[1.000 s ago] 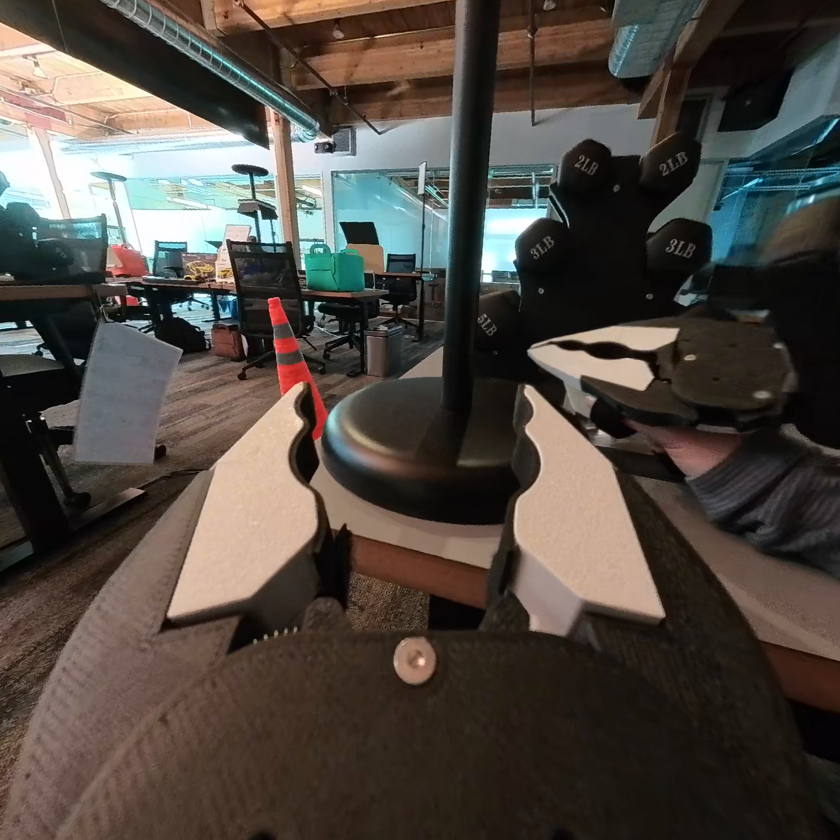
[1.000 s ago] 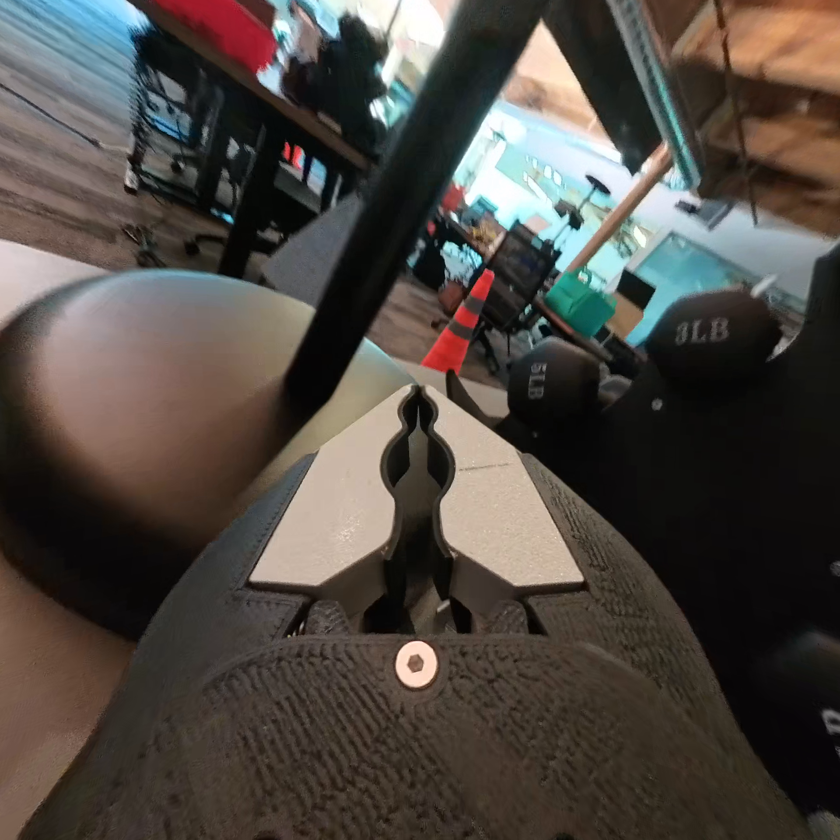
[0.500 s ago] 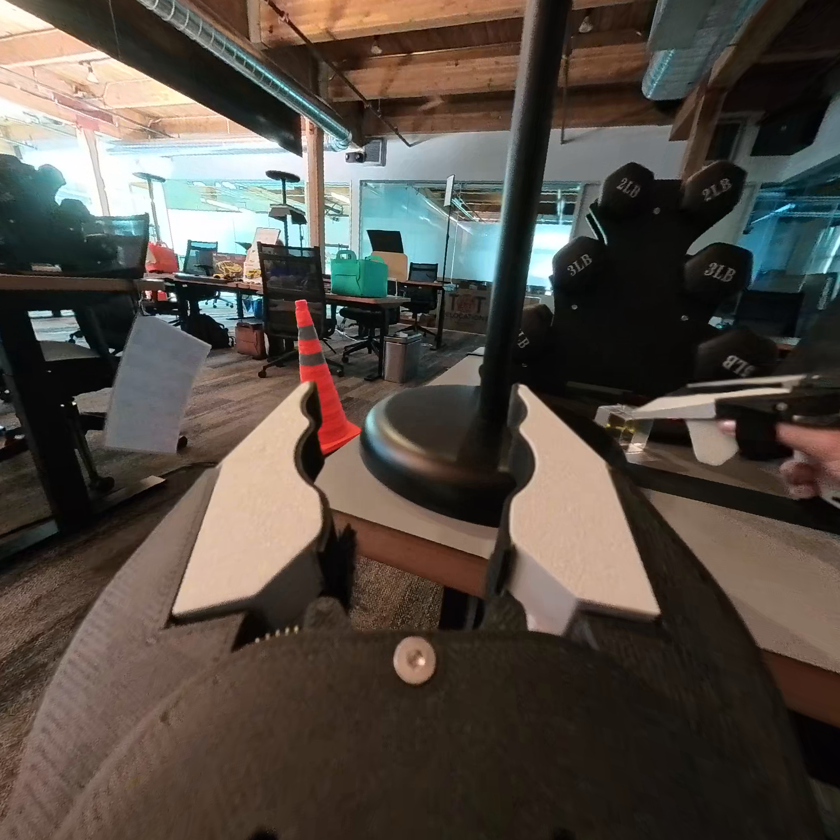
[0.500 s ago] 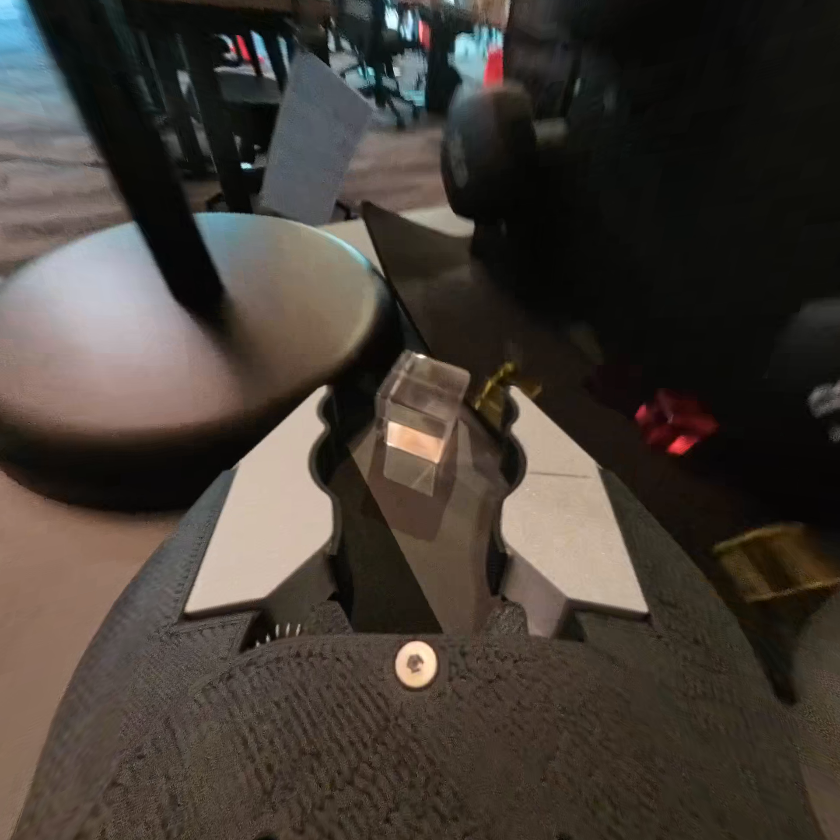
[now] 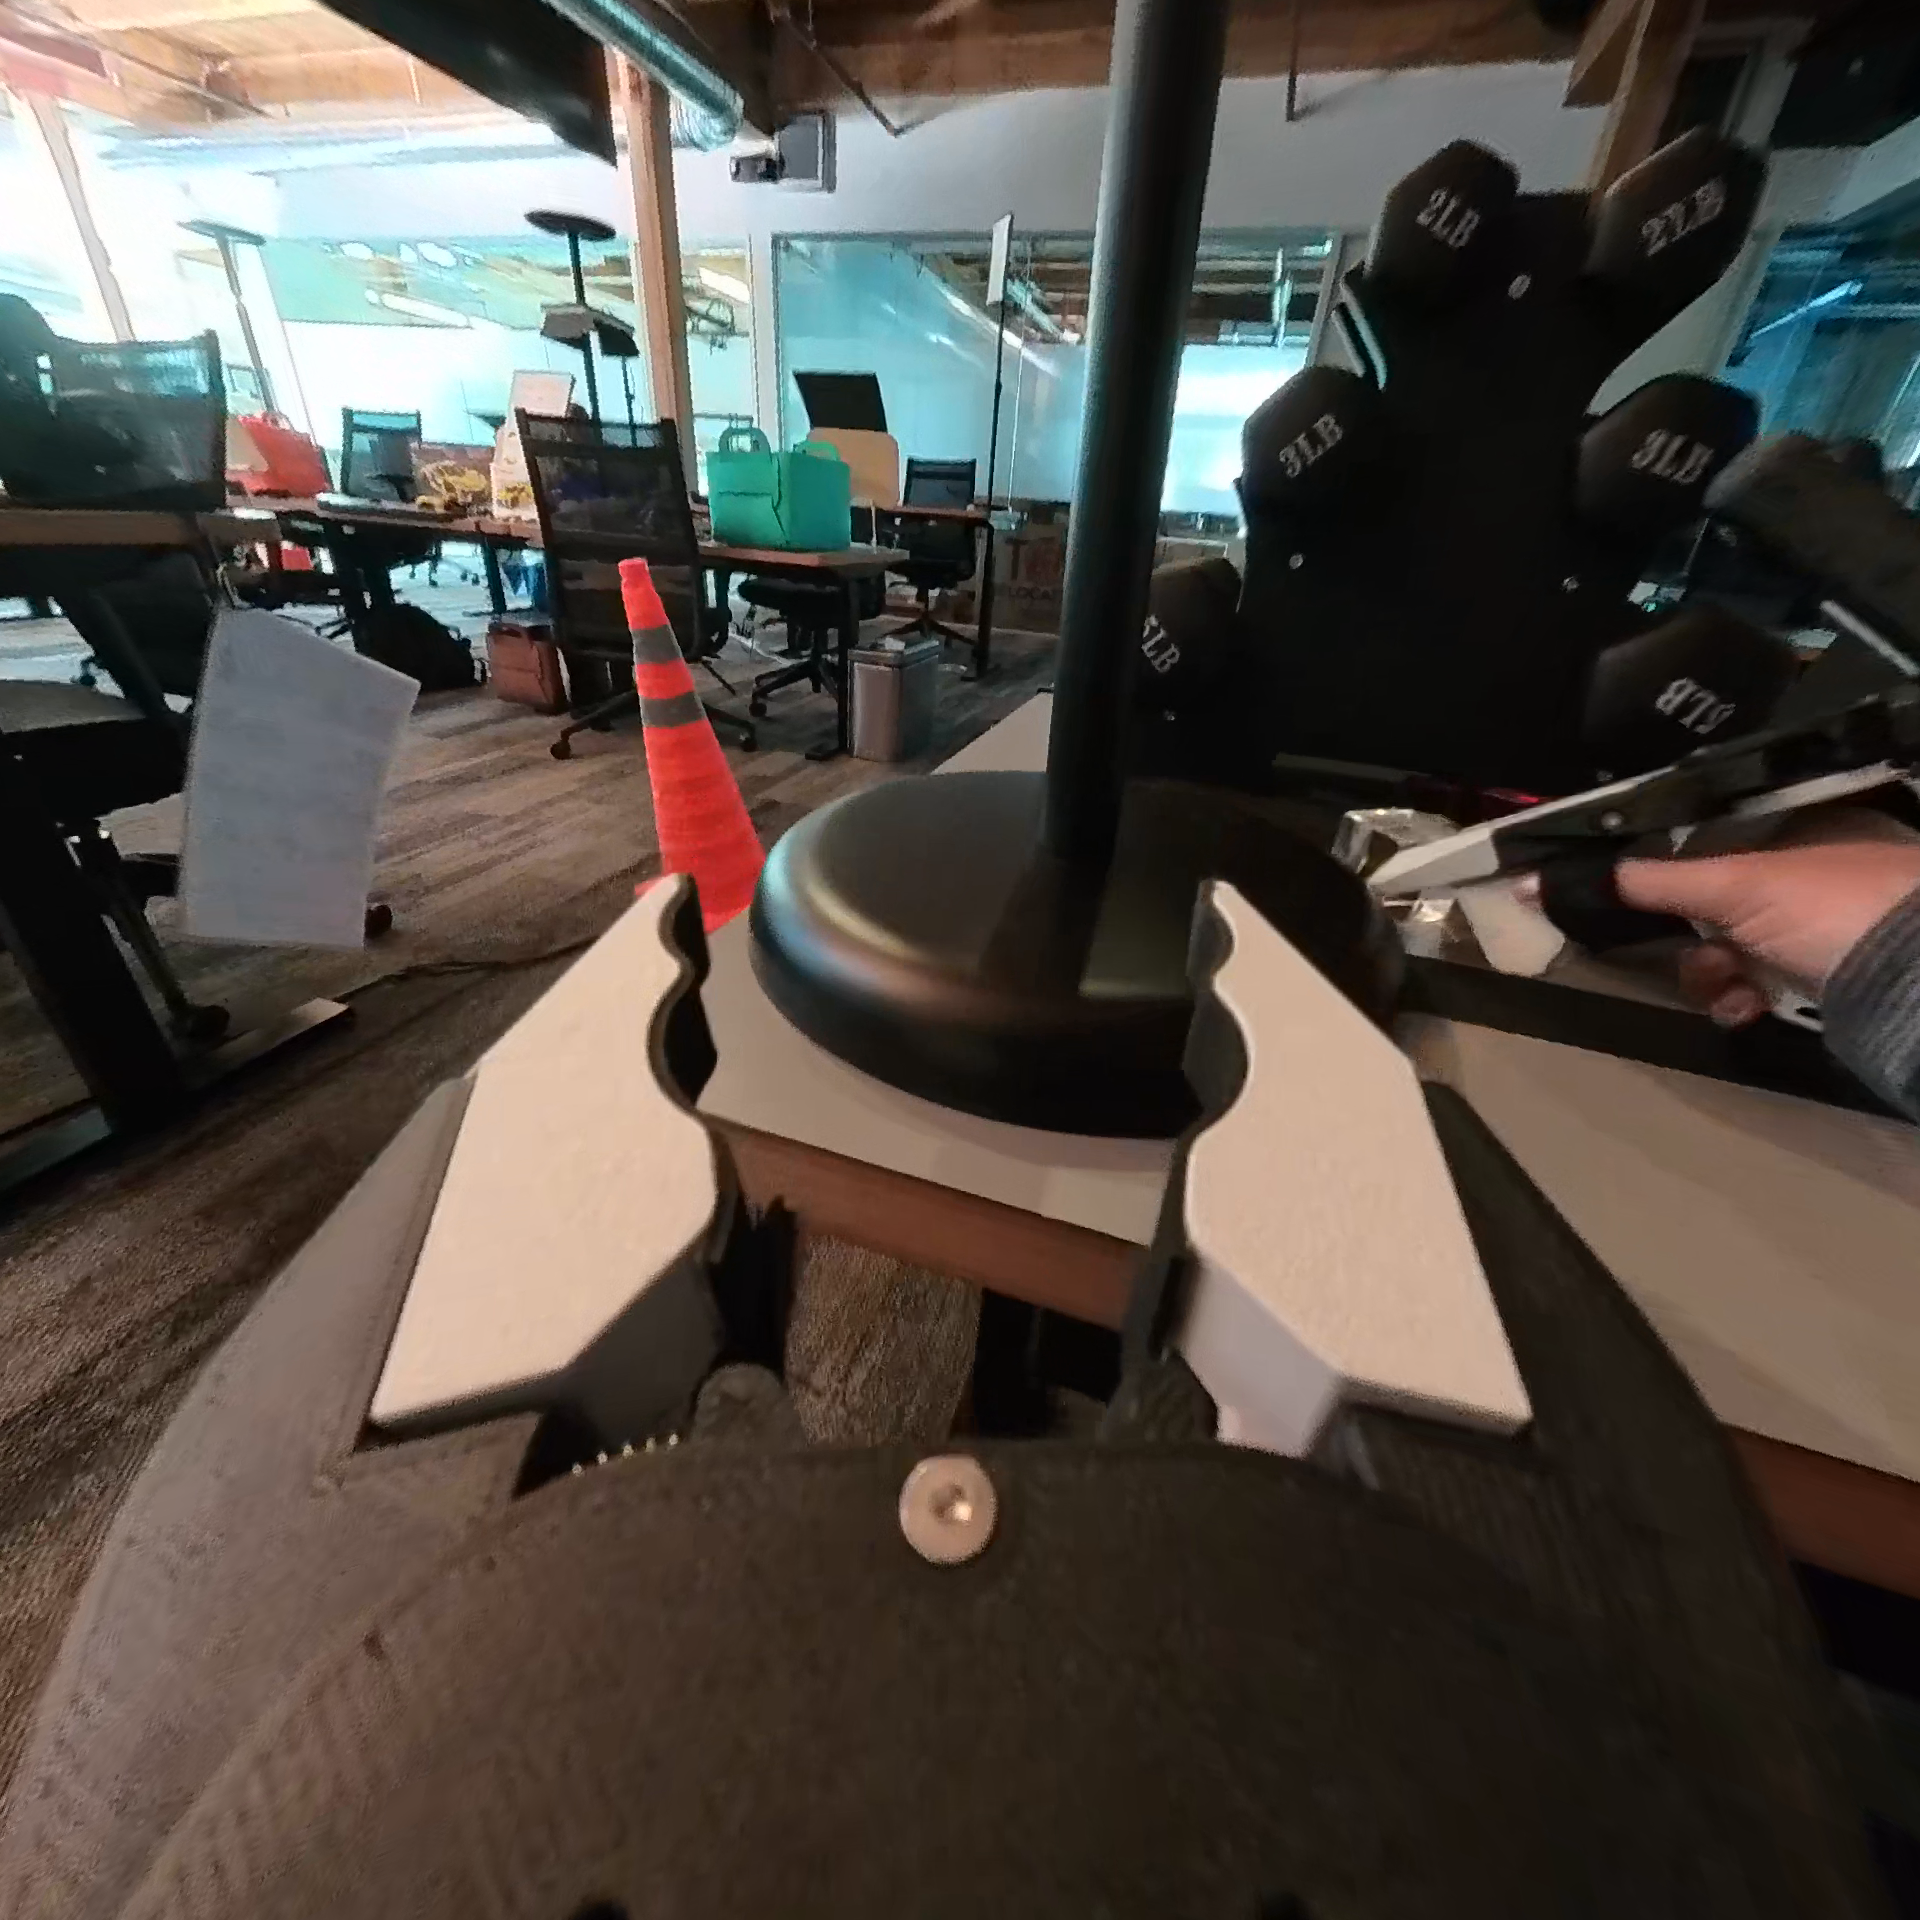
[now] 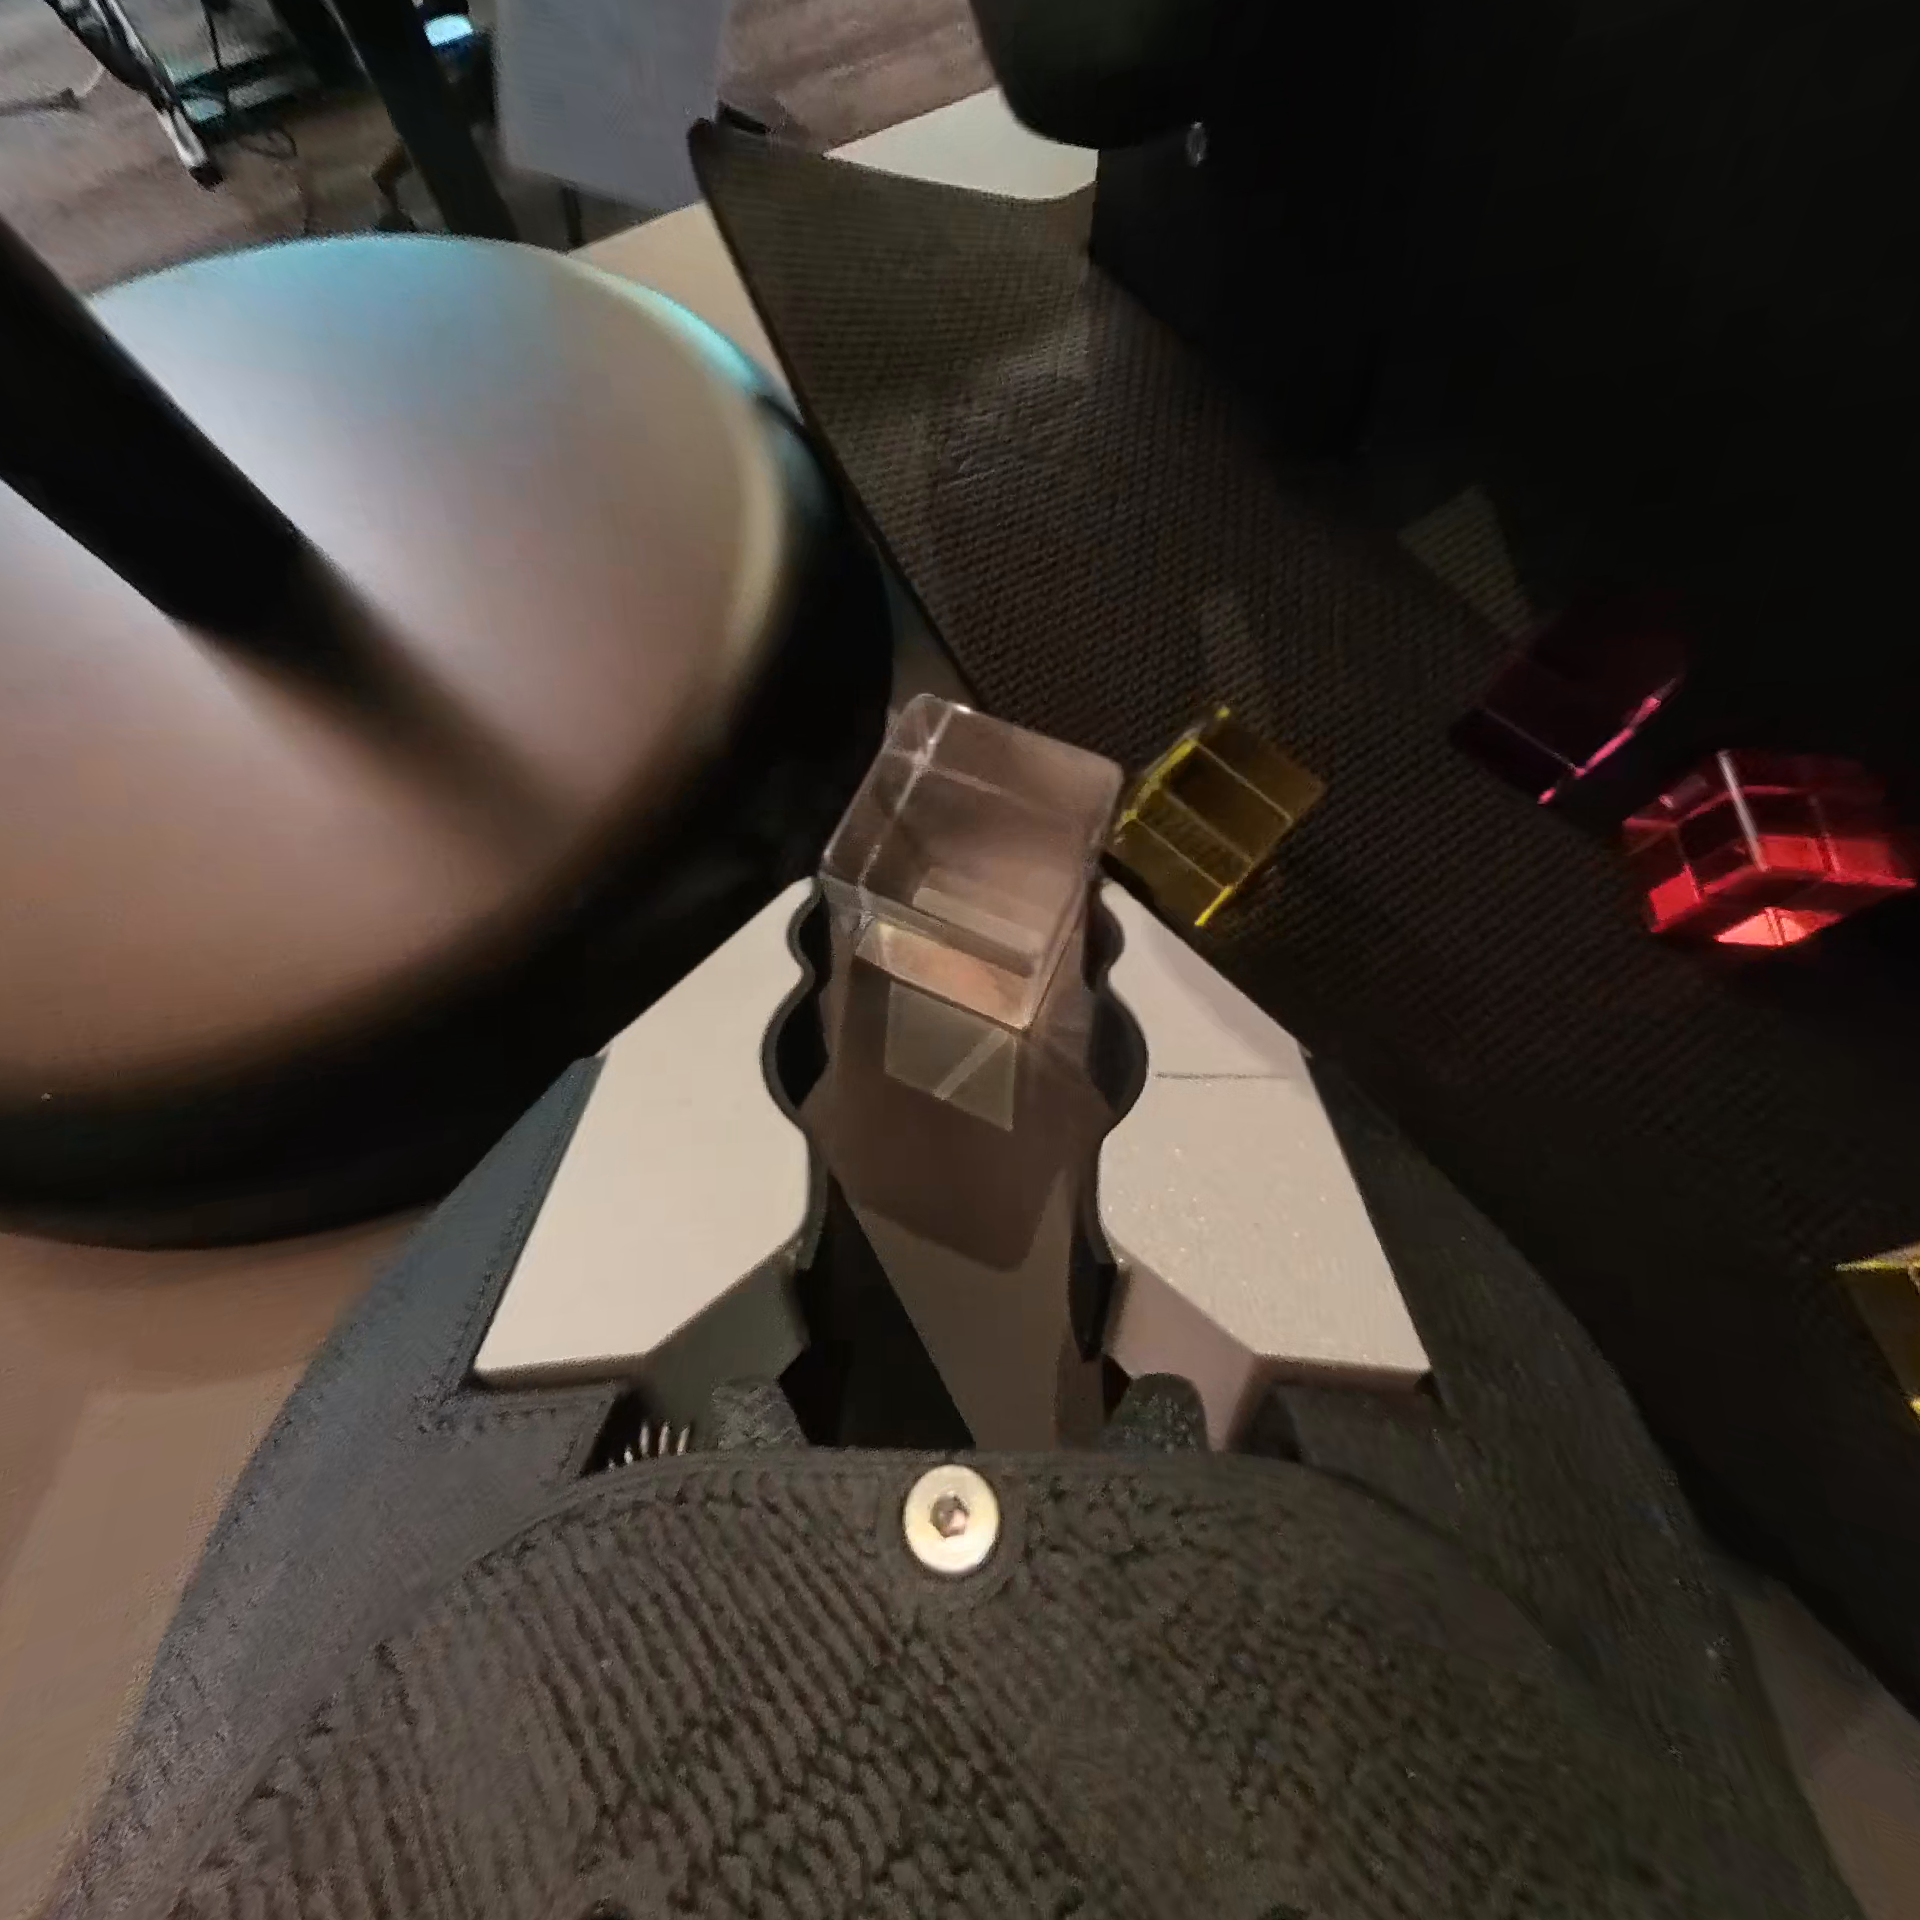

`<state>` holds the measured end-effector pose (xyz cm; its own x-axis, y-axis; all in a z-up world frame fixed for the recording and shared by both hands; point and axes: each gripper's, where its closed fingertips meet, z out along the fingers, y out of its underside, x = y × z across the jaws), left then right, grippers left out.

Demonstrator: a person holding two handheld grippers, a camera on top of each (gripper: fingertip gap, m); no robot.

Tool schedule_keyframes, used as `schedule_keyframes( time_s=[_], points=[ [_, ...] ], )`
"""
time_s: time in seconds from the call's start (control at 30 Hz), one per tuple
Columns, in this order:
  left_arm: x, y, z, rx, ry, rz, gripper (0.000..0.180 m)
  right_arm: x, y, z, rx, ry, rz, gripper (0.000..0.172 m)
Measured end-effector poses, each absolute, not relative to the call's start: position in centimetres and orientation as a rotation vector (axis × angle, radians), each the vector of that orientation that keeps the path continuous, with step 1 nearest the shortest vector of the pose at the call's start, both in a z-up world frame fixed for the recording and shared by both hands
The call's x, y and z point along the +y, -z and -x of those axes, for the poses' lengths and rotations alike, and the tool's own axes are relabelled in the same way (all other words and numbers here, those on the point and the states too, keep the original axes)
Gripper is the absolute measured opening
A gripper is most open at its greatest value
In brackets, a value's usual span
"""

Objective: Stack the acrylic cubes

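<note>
My right gripper [image 6: 956, 914] is shut on a clear cube [image 6: 966, 862], with a pad against each of its sides. The cube is at the edge of a black woven mat [image 6: 1091, 468], beside a yellow cube [image 6: 1210, 821]. In the left wrist view the right gripper [image 5: 1455, 862] reaches in from the right with the clear cube [image 5: 1377, 831] at its tip. My left gripper [image 5: 945, 904] is open and holds nothing. It hovers at the table corner [image 5: 935, 1153], in front of a black round stand base [image 5: 935, 935] with an upright pole [image 5: 1132, 416].
A red cube [image 6: 1766, 862] and a dark purple cube [image 6: 1558, 717] lie on the mat to the right. The stand base [image 6: 364, 623] is close on the left. A black dumbbell rack [image 5: 1507, 468] stands behind. An orange cone [image 5: 686, 769] is on the floor.
My right gripper swung from the stand base to the mat, opened around the clear cube, then closed on it. My left gripper drew back slightly and stayed open.
</note>
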<state>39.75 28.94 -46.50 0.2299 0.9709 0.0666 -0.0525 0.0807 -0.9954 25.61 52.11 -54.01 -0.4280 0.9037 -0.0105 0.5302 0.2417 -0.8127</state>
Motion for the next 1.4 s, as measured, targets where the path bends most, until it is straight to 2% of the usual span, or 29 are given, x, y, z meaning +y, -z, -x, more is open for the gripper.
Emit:
schedule_keyframes(
  time_s=[0.23, 0.4, 0.7, 0.8, 0.93, 1.27, 1.33, 1.4],
  points=[
    [29.9, 49.4, -39.1, -1.128, -0.865, 1.332, 0.106, 52.1, 53.8, -25.6, -2.056, -1.014, 1.241, 0.045],
    [29.6, 50.3, -39.2, -1.153, -0.849, 1.344, 0.106, 52.0, 50.1, -26.0, -1.945, -1.084, 1.145, 0.044],
    [28.9, 50.1, -39.3, -1.163, -0.846, 1.325, 0.106, 42.8, 46.9, -30.8, -2.082, -1.369, 0.908, 0.044],
    [28.8, 50.2, -39.3, -1.165, -0.845, 1.325, 0.106, 40.2, 47.3, -32.1, -2.136, -1.392, 0.852, 0.044],
    [28.9, 50.4, -39.2, -1.168, -0.846, 1.335, 0.106, 39.2, 50.6, -32.2, -2.214, -1.275, 0.868, 0.044],
    [29.0, 50.8, -39.0, -1.174, -0.836, 1.341, 0.106, 39.1, 50.8, -32.1, -2.183, -1.294, 0.863, 0.044],
    [29.0, 50.8, -39.0, -1.174, -0.837, 1.344, 0.106, 39.2, 51.1, -32.3, -2.184, -1.283, 0.855, 0.064],
    [28.8, 50.8, -39.1, -1.177, -0.841, 1.342, 0.106, 39.4, 50.1, -32.6, -2.138, -1.352, 0.835, 0.069]
  ],
)
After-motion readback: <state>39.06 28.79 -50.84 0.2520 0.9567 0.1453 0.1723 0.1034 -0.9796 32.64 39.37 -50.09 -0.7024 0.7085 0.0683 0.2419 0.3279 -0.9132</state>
